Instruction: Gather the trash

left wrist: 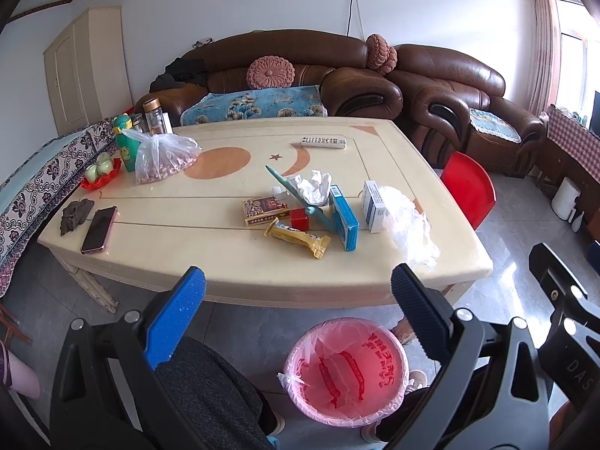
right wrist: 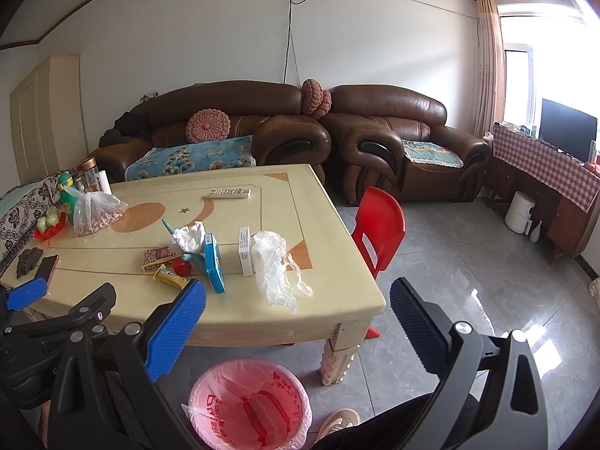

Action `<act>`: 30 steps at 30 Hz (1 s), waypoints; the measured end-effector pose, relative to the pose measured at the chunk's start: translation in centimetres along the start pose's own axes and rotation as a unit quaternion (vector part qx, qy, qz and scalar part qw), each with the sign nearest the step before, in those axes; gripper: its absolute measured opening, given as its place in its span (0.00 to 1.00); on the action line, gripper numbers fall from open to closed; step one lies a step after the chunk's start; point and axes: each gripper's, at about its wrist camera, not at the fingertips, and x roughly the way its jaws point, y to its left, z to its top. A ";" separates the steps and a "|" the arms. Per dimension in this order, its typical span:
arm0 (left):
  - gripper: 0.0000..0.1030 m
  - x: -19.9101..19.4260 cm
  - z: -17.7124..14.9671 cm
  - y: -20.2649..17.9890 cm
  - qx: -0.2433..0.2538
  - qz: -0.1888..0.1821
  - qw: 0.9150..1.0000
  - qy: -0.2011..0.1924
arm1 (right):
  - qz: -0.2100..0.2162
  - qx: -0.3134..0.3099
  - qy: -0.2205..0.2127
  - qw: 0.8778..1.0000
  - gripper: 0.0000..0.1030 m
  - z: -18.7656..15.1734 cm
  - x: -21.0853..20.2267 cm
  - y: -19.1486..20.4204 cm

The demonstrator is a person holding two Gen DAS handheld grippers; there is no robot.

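Currently both grippers hang before the bench edge, fingers wide, nothing held: left gripper (left wrist: 298,288), right gripper (right wrist: 298,303). Below them on the floor stands the pink-lined bin (left wrist: 347,371). On the bench (left wrist: 157,232) lie the trash: gold wrapper (left wrist: 298,238), crumpled tissue (left wrist: 311,185), clear plastic bag (left wrist: 408,221), blue box (left wrist: 343,217), white box (left wrist: 373,206). Phone (left wrist: 99,228) near left edge.

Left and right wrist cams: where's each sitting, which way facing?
Left wrist: on the left gripper, open, facing the table head-on, bin below; knees show.
Right wrist: on the right gripper, open, over the table's right corner toward the red chair; shoe shows.
Shared: table, bin, sofa.
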 end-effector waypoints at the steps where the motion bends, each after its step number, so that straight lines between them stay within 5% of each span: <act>1: 0.94 0.2 0.0 0.1 -0.001 0.000 1.000 0.003 | 0.000 -0.001 0.001 1.000 0.93 0.0 0.2 0.1; 30: 0.94 7.6 1.0 1.4 0.021 0.018 0.998 0.056 | 0.023 -0.020 0.047 0.998 0.93 0.4 9.3 1.0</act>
